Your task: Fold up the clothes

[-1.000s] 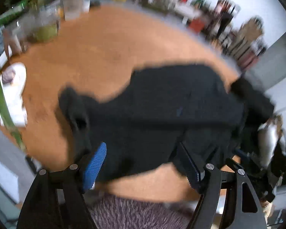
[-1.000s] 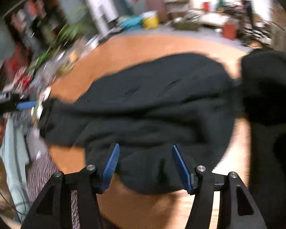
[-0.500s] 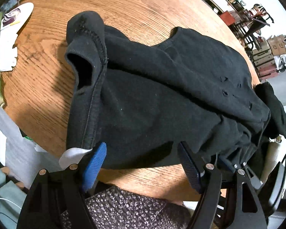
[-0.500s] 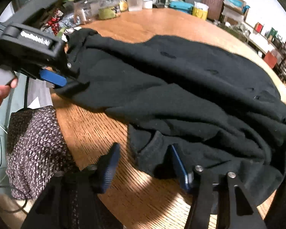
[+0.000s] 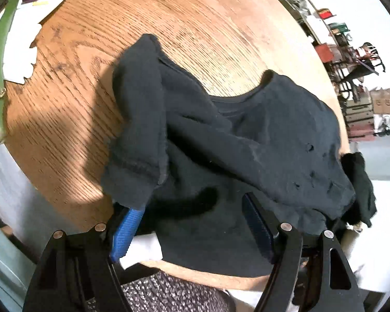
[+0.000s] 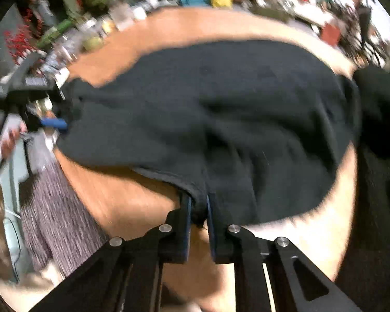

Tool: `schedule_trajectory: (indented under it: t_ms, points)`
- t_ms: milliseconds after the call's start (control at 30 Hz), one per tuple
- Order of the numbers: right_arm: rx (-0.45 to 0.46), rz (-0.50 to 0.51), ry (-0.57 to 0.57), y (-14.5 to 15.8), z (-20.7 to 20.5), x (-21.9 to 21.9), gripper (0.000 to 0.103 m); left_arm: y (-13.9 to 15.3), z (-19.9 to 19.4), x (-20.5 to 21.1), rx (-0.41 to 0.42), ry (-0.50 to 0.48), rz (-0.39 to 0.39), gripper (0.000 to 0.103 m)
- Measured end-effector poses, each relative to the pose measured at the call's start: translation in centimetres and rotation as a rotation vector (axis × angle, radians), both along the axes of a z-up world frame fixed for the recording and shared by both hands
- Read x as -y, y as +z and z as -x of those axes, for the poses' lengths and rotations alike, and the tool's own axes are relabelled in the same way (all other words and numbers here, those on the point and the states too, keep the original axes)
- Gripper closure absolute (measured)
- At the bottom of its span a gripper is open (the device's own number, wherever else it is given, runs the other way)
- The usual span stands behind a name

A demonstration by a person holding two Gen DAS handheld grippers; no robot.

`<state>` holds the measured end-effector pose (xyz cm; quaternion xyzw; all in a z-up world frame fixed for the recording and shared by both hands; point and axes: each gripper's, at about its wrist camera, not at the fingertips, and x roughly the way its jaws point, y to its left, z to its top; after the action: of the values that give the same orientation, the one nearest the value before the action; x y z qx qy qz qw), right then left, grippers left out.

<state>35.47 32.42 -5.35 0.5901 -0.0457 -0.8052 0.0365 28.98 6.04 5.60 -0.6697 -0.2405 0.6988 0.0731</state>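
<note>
Matt black knit sweater (image 5: 260,156) on grained wooden table (image 5: 195,26).

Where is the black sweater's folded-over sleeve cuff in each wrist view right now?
Left wrist: the sleeve cuff lies lower left of centre, draped over the left gripper's near pad.
Right wrist: far left, near the left gripper; blurred, cuff not distinguishable.
Shared landmark: the round wooden table.
</note>
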Motion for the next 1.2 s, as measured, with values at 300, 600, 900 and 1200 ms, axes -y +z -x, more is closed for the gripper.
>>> schedule_trajectory:
  t_ms: [300,600,900,1200]
  points:
    - [0.083,0.052,-0.166,0.8,-7.3,-4.8,0.095,6.1,1.8,-7.9,-0.140,-0.203,0.055,0.026]
    - [-0.206,-0.031,-0.089,4.7,6.6,-5.3,0.063,3.0,4.4,-7.7,-0.186,-0.307,0.182,0.069]
    - [-0.133,-0.141,-0.242,-0.7,24.6,-6.9,0.063,-1.2,6.2,-9.9,-0.192,-0.401,0.356,0.079]
    - [-0.095,0.025,-0.425,-3.2,29.1,-11.6,0.044,-0.6,8.0,-7.5,-0.275,-0.383,0.425,0.079]
